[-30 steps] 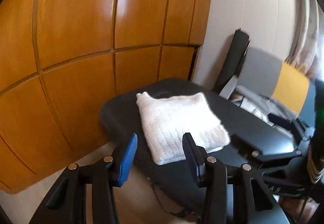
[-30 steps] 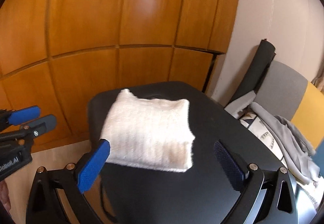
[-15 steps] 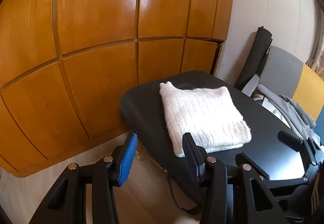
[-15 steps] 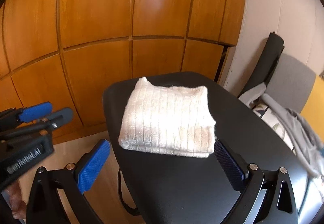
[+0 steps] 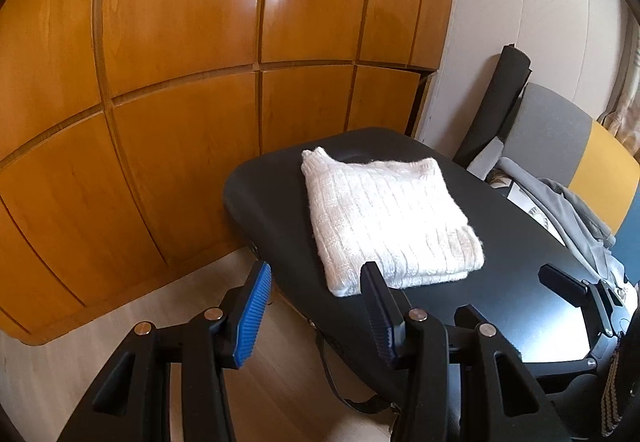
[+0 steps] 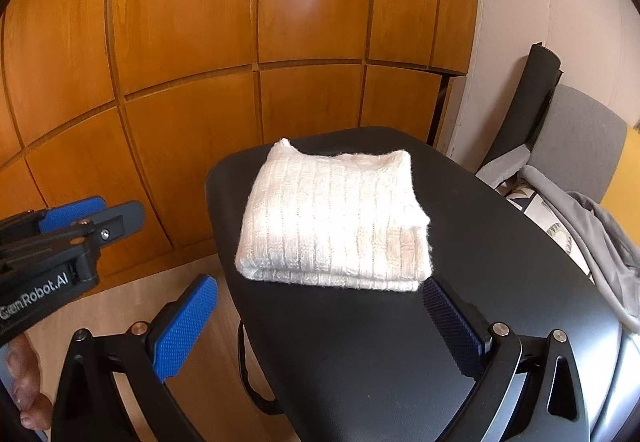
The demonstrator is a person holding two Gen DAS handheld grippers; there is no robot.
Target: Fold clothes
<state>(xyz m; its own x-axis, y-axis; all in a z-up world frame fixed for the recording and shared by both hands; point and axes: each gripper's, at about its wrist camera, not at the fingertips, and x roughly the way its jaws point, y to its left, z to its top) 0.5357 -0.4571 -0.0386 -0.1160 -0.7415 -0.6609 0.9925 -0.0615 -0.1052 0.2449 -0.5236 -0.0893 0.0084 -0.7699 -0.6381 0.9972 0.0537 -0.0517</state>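
Observation:
A white knitted sweater (image 5: 384, 218), folded into a neat rectangle, lies on the near end of a black padded table (image 5: 520, 282); it also shows in the right wrist view (image 6: 336, 218). My left gripper (image 5: 316, 310) is open and empty, held back off the table's left corner, just short of the sweater. My right gripper (image 6: 320, 322) is wide open and empty, held above the table in front of the sweater's near edge. The left gripper also shows at the left of the right wrist view (image 6: 88, 214).
Orange wooden wardrobe panels (image 5: 180, 82) stand behind and left of the table. A pile of grey clothes (image 6: 592, 238) lies at the table's right side. A black roll (image 6: 528, 102) and a grey and yellow chair (image 5: 560, 138) stand against the wall. Wooden floor (image 5: 120, 322) lies below left.
Both grippers have drawn back from the folded sweater and to the left, so the sweater sits farther off and more to the right. Both stay open; the sweater has not moved.

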